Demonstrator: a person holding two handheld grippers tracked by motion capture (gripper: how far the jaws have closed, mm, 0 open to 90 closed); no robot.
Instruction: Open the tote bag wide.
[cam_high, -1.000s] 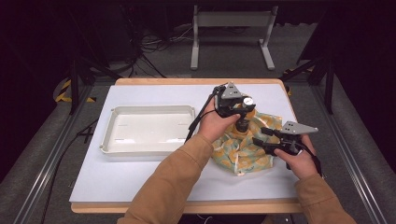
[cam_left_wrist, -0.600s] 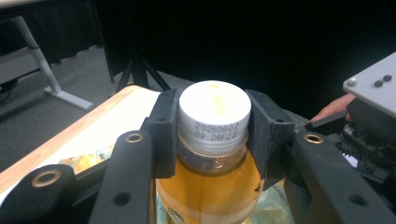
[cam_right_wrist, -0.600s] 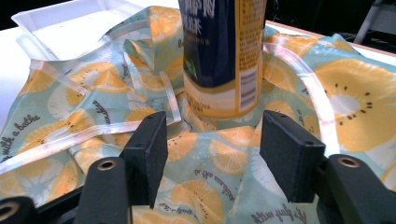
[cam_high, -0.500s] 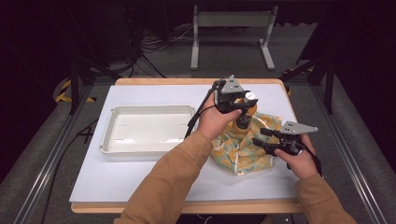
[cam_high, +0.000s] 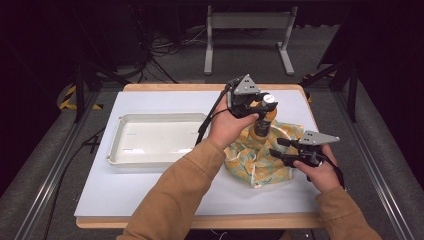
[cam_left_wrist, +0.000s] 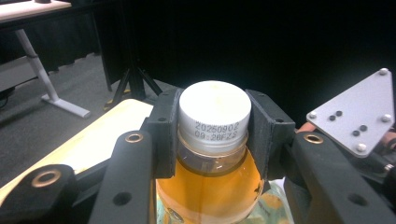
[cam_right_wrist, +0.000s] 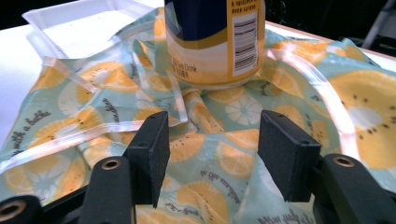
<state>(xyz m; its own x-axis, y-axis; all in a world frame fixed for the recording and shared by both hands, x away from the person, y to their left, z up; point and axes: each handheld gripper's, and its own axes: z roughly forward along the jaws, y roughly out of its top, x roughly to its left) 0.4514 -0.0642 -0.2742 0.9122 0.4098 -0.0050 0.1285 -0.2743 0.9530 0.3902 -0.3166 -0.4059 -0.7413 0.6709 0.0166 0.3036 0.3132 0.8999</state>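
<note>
A bottle (cam_high: 262, 125) of orange drink with a white cap (cam_left_wrist: 215, 109) stands upright over a crumpled teal cloth bag (cam_high: 250, 162) printed with orange slices. My left gripper (cam_high: 261, 107) is shut on the bottle (cam_left_wrist: 212, 191) at its cap, one pad on each side. The bottle's base (cam_right_wrist: 215, 70) sits at the bag's open mouth; whether it still touches the cloth (cam_right_wrist: 299, 100) I cannot tell. My right gripper (cam_high: 278, 148) lies low at the bag's right side. Its jaws (cam_right_wrist: 212, 149) stand open over the cloth, pressing nothing.
A shallow white tray (cam_high: 160, 116) lies on the white table top (cam_high: 125, 195) to the left of the bag, and its corner (cam_right_wrist: 51, 18) shows beyond the cloth. A metal stand (cam_high: 248, 37) is on the floor behind the table.
My left gripper has risen with the bottle in it, drawing the bottle up out of the bag. The right gripper has stayed in place on the bag.
</note>
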